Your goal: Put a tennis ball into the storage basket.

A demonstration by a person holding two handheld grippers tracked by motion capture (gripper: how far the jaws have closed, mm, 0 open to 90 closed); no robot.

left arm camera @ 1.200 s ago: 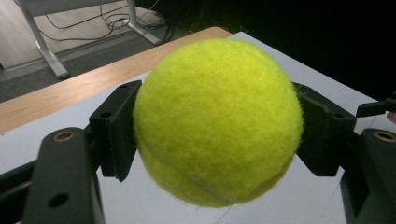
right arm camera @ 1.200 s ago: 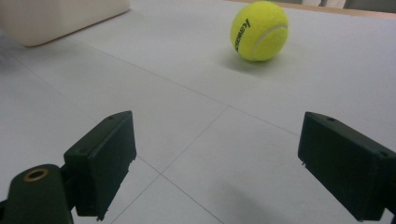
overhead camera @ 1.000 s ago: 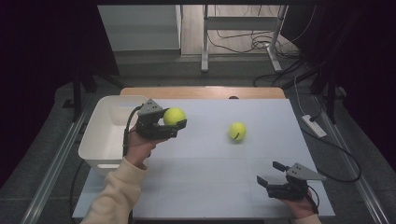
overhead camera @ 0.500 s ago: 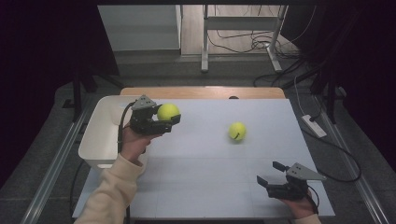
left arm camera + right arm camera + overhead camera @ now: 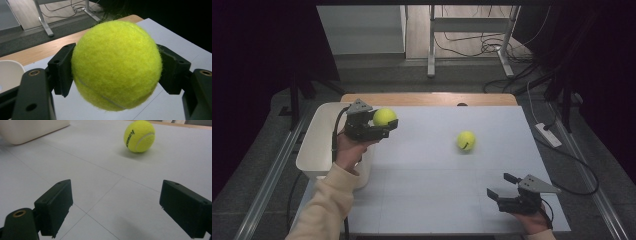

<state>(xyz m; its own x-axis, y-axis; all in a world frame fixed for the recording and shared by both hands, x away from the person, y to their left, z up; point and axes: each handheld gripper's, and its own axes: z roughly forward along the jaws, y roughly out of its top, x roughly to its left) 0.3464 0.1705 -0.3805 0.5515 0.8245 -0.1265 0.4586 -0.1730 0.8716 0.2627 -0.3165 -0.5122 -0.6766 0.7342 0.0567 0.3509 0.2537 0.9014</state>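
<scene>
The left gripper [image 5: 384, 121] is grasping a yellow tennis ball [image 5: 384, 117], both pads pressing squarely on opposite sides of it, as the left gripper view confirms [image 5: 116, 65]. The ball is being held clear of the table [image 5: 437, 200], just beside the near-right rim of the white bin [image 5: 319, 165], which lies to that gripper's left and below it. By my judgement the step in hand is carrying this ball over the bin and dropping it in.

The grip is looking sound: the ball is sitting centred between the pads, with no tilt. To do the step well, the hand should be travelling leftward until the ball is hanging over the middle of the bin's opening, not its rim, and lowering before the jaws part, since a tennis ball dropped from height is likely to bounce out.

The right gripper [image 5: 504, 187] is standing released, jaws wide apart with nothing between them, low over the near-right part of the table. A second tennis ball [image 5: 139, 136] is lying ahead of it, well apart, resting on the table surface.
</scene>
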